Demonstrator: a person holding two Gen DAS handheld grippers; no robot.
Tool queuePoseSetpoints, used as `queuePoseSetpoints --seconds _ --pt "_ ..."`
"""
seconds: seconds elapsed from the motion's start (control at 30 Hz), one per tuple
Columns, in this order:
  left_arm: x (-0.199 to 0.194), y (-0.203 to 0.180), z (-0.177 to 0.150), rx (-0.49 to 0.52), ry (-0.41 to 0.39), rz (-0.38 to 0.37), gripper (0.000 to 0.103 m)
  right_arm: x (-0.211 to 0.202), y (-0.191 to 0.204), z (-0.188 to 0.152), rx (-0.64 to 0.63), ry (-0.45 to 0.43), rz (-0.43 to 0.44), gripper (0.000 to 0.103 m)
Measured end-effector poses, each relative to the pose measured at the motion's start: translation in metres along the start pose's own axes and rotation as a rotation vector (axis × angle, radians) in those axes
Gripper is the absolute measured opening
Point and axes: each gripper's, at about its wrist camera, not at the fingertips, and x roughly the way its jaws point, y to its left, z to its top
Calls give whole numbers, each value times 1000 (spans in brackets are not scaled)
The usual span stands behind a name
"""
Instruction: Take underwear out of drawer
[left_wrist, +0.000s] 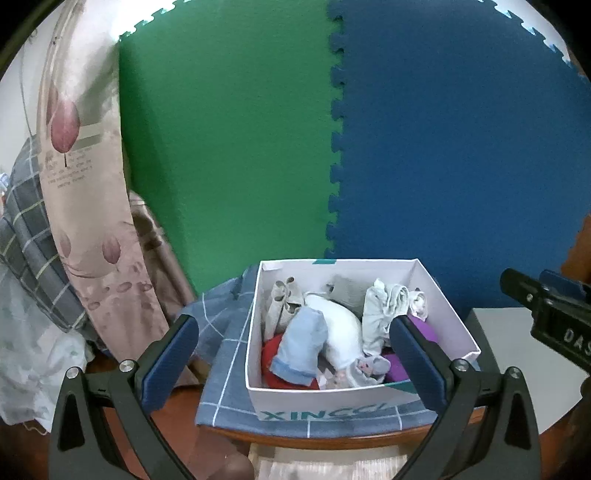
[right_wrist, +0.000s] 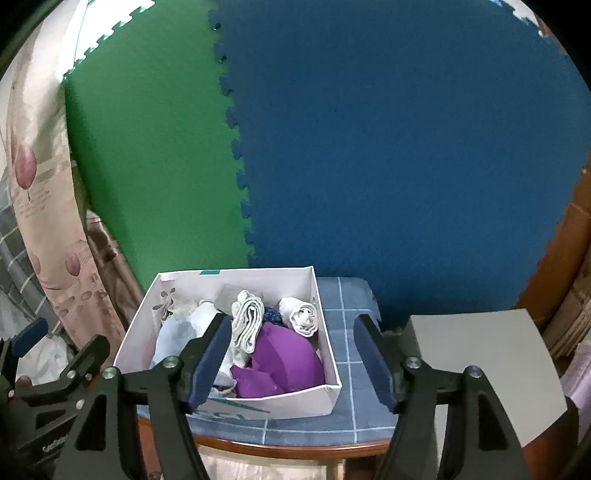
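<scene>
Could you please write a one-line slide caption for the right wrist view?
Open right gripper hovers before a white cardboard box of rolled white and purple underwear on a blue checked cloth.

left black two-finger gripper with blue pads (left_wrist: 293, 356): jaws wide apart, holding nothing | right black two-finger gripper with blue pads (right_wrist: 291, 356): jaws apart, holding nothing
</scene>
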Motion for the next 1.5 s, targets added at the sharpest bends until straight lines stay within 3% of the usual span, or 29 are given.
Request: queuePoseSetpoints --seconds 0.53,1.3,1.5 --pt "-6 -13 7 -3 86 -56 103 -20 6 -5 -28 -27 -19 73" --pt "1 -23 -3 4 116 -62 103 -13 -3 -13 -33 2 -38 73" --pt "-1 -22 -19 -3 114 -74 103 -17 -1 -30 -35 -16 -51 73"
